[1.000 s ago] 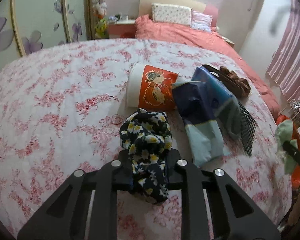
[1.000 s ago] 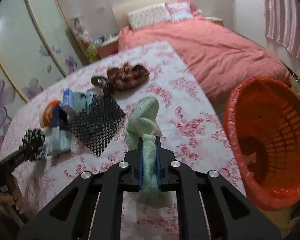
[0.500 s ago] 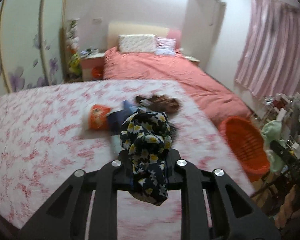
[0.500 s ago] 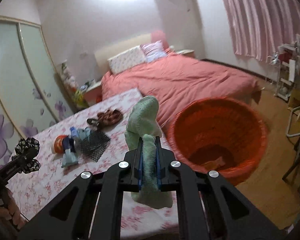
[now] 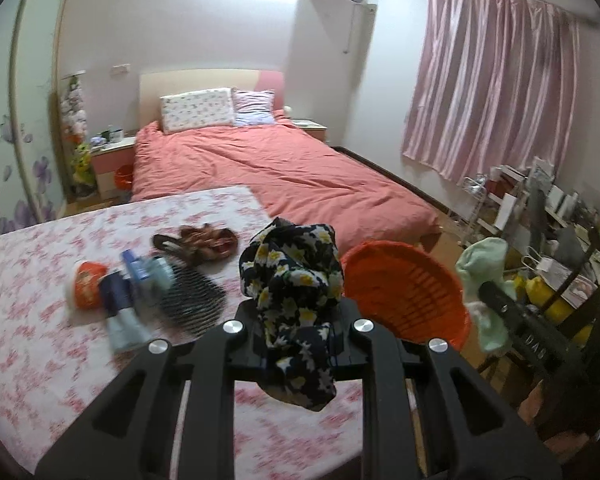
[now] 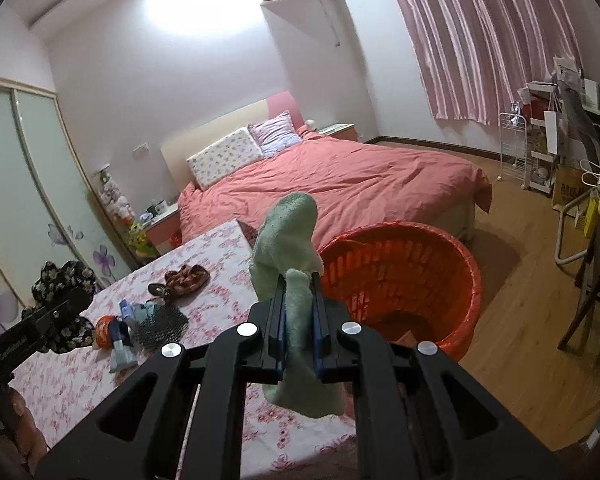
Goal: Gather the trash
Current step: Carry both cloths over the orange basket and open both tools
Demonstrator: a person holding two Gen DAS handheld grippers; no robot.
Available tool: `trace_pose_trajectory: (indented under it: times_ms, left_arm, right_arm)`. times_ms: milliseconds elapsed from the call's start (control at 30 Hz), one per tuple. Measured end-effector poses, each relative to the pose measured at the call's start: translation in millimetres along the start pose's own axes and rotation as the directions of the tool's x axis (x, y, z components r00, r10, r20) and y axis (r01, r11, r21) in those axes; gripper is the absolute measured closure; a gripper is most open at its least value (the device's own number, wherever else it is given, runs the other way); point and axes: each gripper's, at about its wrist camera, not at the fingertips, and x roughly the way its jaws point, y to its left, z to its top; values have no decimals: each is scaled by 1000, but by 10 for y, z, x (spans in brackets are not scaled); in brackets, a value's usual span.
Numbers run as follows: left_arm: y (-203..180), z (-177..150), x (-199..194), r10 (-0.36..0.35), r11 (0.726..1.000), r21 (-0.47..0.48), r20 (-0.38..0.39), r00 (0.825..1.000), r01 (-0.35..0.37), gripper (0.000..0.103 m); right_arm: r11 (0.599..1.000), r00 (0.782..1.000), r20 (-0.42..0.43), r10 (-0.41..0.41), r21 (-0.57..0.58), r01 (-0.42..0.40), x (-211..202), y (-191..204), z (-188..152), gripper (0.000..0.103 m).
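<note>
While the left gripper (image 5: 296, 320) clamps a dark daisy-print cloth (image 5: 292, 276) and the right gripper (image 6: 298, 320) a pale green towel (image 6: 286, 236) beside the orange plastic basket (image 6: 456, 264), neither is dropped; several items (image 5: 140, 284) remain on the floral counter (image 5: 36, 312).

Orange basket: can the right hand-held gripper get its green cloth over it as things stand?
Probably yes. The right hand-held gripper, shut on the green cloth, faces the orange basket, whose open mouth lies just beyond with nothing between them.
</note>
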Motion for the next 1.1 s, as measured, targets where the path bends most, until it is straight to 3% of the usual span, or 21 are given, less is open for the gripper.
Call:
trace_pose_trajectory:
  times_ms: [367,667,800,833,867,967,1100]
  left_arm:
    - [-547,132,709,-153,987,45,-63,986,156,83]
    - [-969,80,1417,-262,957,88,-140,955,276,82]
    - [-1062,18,1741,-286,948,89,-184,940,306,74]
    - [-1073,-3,1837,-280,949,89,-197,940,301,72]
    - [-1067,-17,1906,-275,951,86,-207,939,297,67]
    - [-1004,-82,2111,-255,957,70,-247,935,280,59]
    - [-858,-138,2251,-231,965,55,-272,934,255,51]
  right_arm:
    - [999,999,16,-31,37,31,244,-322,190,93]
    - [994,999,-19,-51,97,52,535,-641,213,93]
    - [992,998,-45,-42,116,47,689,-707,211,91]
    - [992,998,-51,-41,119,46,731,-729,210,89]
    - [992,998,-55,-39,121,45,763,-743,213,79]
    - [991,997,-67,-47,122,55,836,-769,215,63]
    - [989,995,-76,-69,125,78,876,-785,198,51]
